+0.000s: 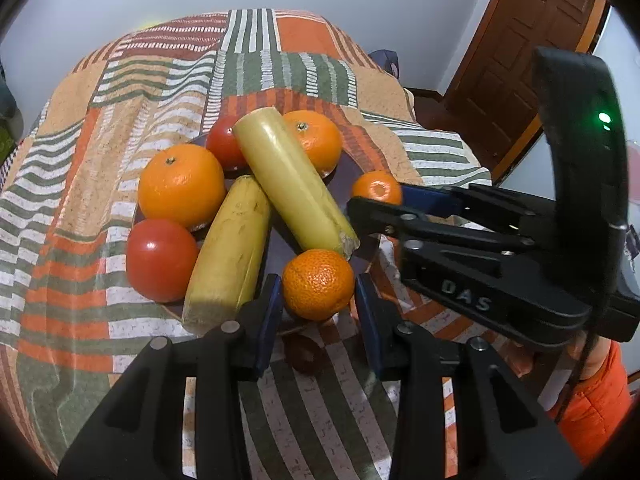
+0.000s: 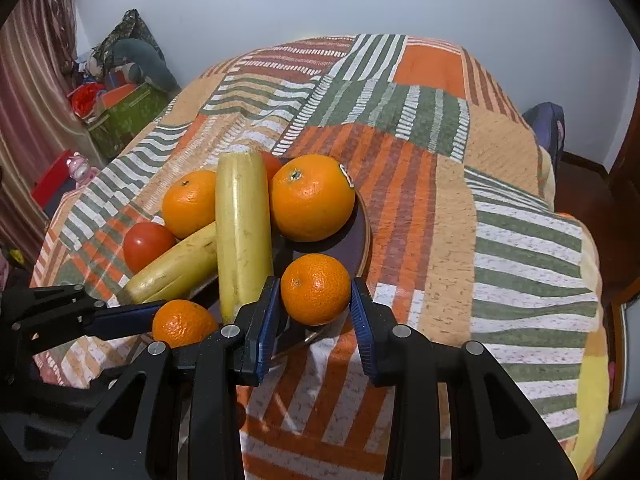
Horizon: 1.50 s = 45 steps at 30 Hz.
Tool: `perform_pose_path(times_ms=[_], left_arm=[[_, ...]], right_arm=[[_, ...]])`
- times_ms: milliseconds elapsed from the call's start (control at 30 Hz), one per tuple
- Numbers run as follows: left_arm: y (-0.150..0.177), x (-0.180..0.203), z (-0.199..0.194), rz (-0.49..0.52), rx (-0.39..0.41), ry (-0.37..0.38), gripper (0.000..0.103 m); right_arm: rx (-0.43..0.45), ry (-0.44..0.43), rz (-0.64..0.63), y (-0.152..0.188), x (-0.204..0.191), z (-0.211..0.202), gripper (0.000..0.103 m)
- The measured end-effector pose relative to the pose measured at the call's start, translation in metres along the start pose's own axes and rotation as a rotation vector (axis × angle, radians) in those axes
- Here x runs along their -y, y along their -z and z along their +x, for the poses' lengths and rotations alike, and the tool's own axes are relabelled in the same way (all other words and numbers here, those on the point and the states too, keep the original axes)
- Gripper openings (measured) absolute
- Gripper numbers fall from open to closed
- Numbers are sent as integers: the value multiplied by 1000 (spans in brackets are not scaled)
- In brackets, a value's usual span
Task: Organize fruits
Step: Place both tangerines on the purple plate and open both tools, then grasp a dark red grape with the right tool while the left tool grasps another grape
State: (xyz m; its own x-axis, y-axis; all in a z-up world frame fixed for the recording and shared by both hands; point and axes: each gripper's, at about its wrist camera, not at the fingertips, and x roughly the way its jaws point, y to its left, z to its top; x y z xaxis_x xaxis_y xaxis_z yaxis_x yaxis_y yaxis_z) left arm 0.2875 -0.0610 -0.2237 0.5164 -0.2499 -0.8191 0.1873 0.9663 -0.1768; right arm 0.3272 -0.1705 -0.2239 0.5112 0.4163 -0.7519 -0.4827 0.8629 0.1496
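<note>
While the fruit is all heaped on one plate (image 2: 362, 236), the sorting looks barely begun; plate stands on a striped cloth (image 2: 440, 220).

Layout: two bananas (image 1: 292, 184) lie across the middle, the longer one resting over the shorter and propped between two oranges (image 1: 182, 186); two tomatoes (image 1: 160, 260) sit at the left side and the back. Two mandarins sit at the near rim, clear of the pile; judged the natural first picks, since they are small, unburied, and lifting them should disturb nothing else.

Left gripper (image 1: 318, 292): jaws narrowed; blue pads (image 1: 272, 312) flank the left mandarin (image 1: 318, 284) and appear pressed to both its sides; pinching it. The fruit is at the plate's near edge, just beside the cut end of the long banana; whether it is lifted off the plate cannot be told.

Right gripper (image 2: 315, 292): jaws likewise narrowed; pads (image 2: 362, 320) meet both flanks of the right mandarin (image 2: 316, 290); pinching it. This one is over the plate's near-right rim, below the larger orange and apart from it; lift not discernible.

Both tools come in steeply from the near side, side by side; an orange sleeve (image 1: 600, 392) shows behind the right one. One mandarin per hand suggests they go out together as a group.

Risk, judged: round, soft skins; a light grip may let them roll out.
</note>
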Motion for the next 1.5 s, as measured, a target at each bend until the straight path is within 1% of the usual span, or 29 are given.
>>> perform_pose_path(times_ms=[300, 400, 500, 633, 767, 933, 1067, 1200, 1333, 1400, 1467, 1500], left_arm=[[0, -2, 5, -5, -11, 9, 37], [0, -2, 1, -5, -3, 19, 42], [0, -1, -7, -3, 16, 15, 43], [1, 0, -20, 0, 33, 11, 43], [6, -3, -36, 1, 48, 5, 43], [15, -11, -49, 0, 46, -14, 43], [27, -16, -53, 7, 19, -19, 43], [40, -17, -49, 28, -14, -42, 43], [47, -20, -43, 20, -39, -25, 43], [49, -20, -40, 19, -48, -20, 43], [50, -18, -36, 20, -54, -14, 43], [49, -18, -35, 21, -57, -13, 43]], right_arm=[[-11, 18, -12, -2, 0, 4, 33], [-6, 16, -13, -3, 0, 1, 36], [15, 15, -8, -4, 1, -7, 40], [32, 10, 3, -1, 1, -19, 40], [41, -1, -12, 7, -5, -36, 40], [40, -22, -32, 21, -18, -49, 40], [20, -45, -39, 31, -28, -48, 40], [-17, -64, -43, 43, -38, -37, 40], [-72, -80, -41, 49, -43, -19, 40], [-78, -81, -38, 51, -44, -14, 40], [-89, -79, -43, 50, -45, -8, 37], [-92, -77, -46, 51, -45, -6, 31]])
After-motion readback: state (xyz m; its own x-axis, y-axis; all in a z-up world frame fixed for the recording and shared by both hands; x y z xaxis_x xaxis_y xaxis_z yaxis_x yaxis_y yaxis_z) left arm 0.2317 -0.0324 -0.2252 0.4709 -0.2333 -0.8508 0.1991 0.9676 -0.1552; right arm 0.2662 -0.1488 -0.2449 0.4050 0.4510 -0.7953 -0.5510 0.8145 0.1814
